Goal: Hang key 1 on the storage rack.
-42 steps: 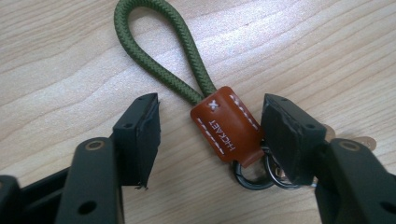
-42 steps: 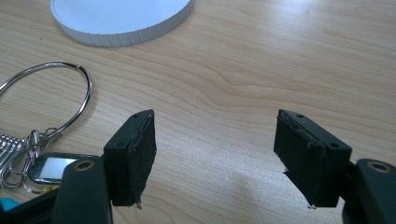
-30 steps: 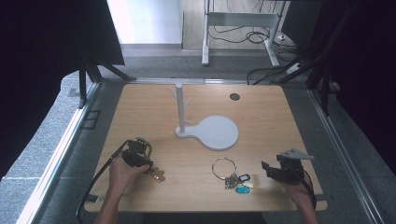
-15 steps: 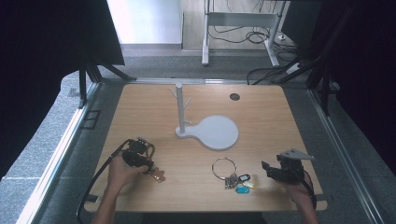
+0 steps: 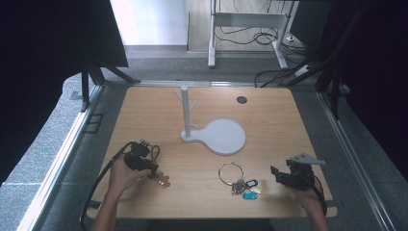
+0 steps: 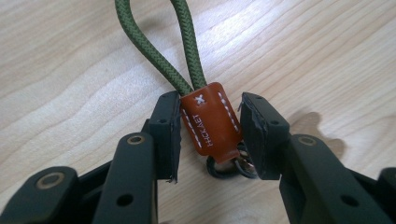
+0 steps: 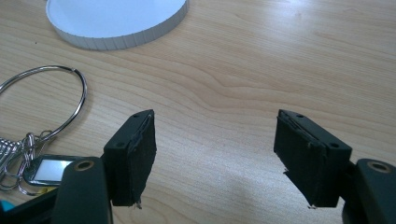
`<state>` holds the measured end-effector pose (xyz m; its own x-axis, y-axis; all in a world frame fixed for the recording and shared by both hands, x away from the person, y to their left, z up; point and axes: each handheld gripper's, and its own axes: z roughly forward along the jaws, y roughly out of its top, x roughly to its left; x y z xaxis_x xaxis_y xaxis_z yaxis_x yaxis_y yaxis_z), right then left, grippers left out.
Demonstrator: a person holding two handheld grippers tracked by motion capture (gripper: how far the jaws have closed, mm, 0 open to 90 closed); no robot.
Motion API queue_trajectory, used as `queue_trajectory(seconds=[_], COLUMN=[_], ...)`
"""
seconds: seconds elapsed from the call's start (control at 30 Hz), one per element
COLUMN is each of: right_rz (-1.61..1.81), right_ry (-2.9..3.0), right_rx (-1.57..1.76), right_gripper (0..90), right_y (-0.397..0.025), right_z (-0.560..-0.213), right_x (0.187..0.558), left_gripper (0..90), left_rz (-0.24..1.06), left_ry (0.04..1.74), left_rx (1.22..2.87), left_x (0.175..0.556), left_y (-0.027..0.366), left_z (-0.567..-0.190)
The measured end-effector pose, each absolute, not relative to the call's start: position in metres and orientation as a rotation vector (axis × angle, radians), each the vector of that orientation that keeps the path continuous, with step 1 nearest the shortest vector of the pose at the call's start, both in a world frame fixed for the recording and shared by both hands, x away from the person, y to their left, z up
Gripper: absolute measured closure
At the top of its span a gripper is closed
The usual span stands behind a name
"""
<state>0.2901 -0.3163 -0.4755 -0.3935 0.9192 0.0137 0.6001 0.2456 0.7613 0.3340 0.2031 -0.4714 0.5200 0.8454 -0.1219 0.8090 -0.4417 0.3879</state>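
Wooden table (image 5: 269,125): left gripper (image 6: 210,128) half open around brown strap tag (image 6: 212,123); right gripper (image 7: 215,154) wide open, empty, key ring (image 7: 42,100) at left

Bare table (image 5: 284,125) lies open between the right gripper (image 7: 215,158) jaws and ahead of them. The white stand (image 5: 211,132), with upright post and round base, blocks the middle. The key ring (image 5: 238,178) lies just beside the right gripper. The leather tab (image 6: 210,121) sits between the left gripper (image 6: 210,135) jaws, with a gap on one side.
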Motion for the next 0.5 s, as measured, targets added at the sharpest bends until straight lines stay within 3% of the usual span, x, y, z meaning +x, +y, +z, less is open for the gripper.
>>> queue_trajectory(seconds=[0.5], right_rz=[0.975], right_ry=[2.083], right_rx=[1.381], right_gripper=[29.7], right_y=[-0.317], right_z=[-0.475], right_x=[0.290], left_gripper=[60.7], left_rz=[0.096], left_ry=[1.197], left_rx=[2.310], left_x=[0.325], left_y=[0.204], left_z=[-0.419])
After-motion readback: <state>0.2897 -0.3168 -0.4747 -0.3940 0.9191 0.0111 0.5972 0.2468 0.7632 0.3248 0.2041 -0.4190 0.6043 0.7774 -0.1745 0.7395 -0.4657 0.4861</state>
